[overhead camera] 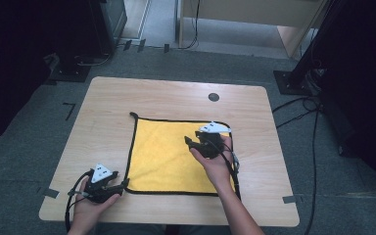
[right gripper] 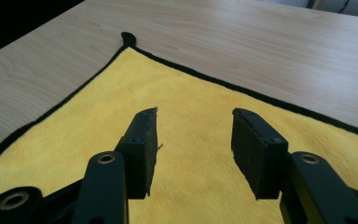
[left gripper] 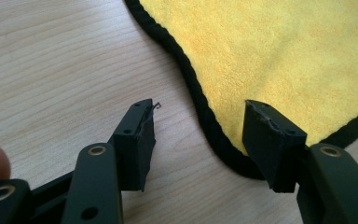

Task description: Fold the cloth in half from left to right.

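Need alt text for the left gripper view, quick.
The left claw stands open, empty, straddling the black-edged near corner of a flat yellow cloth. Pale wooden table lies beneath.

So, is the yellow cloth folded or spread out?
Spread out: the yellow cloth lies flat in one layer on the table, black edging visible along its sides.

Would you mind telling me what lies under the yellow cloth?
The yellow cloth lies flat on the wooden table, whose bare top shows all around it. Whatever might sit beneath the cloth is covered; no bump shows.
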`<state>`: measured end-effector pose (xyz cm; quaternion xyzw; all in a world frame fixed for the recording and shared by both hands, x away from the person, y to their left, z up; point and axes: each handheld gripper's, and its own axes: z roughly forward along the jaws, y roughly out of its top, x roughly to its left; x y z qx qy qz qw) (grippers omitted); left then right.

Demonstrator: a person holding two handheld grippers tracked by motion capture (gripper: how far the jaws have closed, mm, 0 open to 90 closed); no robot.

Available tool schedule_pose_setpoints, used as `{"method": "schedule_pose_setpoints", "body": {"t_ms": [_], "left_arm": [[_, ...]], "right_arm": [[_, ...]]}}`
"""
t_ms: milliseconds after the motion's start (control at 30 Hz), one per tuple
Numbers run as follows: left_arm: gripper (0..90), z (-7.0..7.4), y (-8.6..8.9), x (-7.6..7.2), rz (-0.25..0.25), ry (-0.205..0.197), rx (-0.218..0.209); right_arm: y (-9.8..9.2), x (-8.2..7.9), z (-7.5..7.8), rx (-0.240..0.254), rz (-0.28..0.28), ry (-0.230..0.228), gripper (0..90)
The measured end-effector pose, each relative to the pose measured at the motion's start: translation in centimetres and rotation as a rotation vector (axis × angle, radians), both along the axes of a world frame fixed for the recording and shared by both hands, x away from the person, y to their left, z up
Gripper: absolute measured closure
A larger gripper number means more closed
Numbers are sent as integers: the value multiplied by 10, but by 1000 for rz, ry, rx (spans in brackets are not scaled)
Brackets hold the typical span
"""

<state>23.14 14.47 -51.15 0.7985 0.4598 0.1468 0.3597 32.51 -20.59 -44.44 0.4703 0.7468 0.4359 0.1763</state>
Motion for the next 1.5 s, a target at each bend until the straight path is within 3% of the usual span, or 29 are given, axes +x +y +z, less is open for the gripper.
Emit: {"method": "schedule_pose_setpoints", "body": {"t_ms": [433, 500, 600, 767, 967, 1167, 1300, 1433, 1500], "left_arm": [[453, -1, 0, -3, 6, -9, -3], [454, -1, 0, -3, -2, -10, -7], [481, -1, 2, -2, -25, 0, -32], [542, -2, 2, -4, -60, 2, -37], [561, -1, -1, -6, -88, -11, -11], [580, -1, -3, -7, -99, -10, 6], [572, -1, -8, -11, -105, -40, 55], [584, 0, -6, -9, -90, -21, 35], [665, 1, -4, -8, -98, 3, 14]], "right_arm": [[66, 45, -2, -13, 70, -4, 549], [76, 52, -5, -24, 78, 3, 552], [92, 62, -10, 1, 95, 37, 557], [125, 77, -20, -42, 118, 61, 558], [153, 97, -30, -54, 107, 80, 561], [170, 116, -39, -74, 69, 106, 533], [183, 128, -50, -99, 60, 140, 511], [191, 137, -59, -139, 54, 150, 484], [195, 140, -62, -161, 64, 142, 512]]}}
